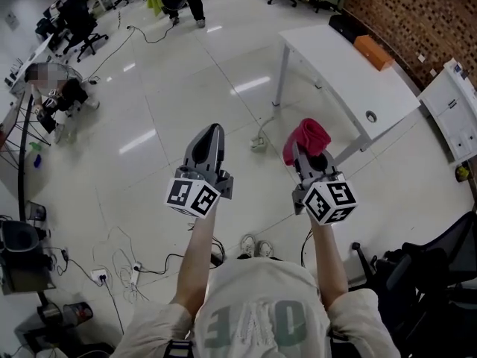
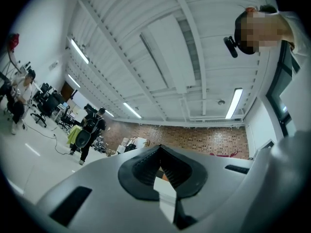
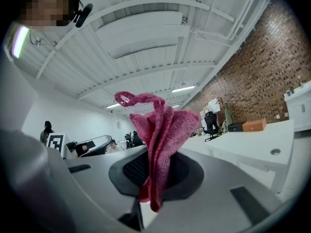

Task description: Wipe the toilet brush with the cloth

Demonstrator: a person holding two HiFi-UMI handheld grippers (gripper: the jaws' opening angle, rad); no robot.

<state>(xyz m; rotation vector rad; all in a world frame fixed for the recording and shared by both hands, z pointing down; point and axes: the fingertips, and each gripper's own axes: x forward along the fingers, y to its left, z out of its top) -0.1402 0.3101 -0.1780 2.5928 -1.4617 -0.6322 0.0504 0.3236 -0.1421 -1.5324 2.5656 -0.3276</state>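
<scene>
Over glossy white floor (image 1: pixel 186 88), beside white table (image 1: pixel 335 66): gripping pink cloth (image 3: pixel 163 130) in right gripper (image 1: pixel 311 155), pinching its folded middle between closed jaws, loose ends flopping above and below. Carrying left gripper (image 1: pixel 209 136) fully closed and empty. Not finding toilet brush in any view. Judging cloth light, soft and limp (likely slipping if pinched thinly); favouring a thick bunched fold. Expecting brush to be stiff and light; planning on grasping it by its handle

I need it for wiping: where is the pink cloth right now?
The pink cloth is clamped in the right gripper, right of centre in the head view, near the white table.
</scene>
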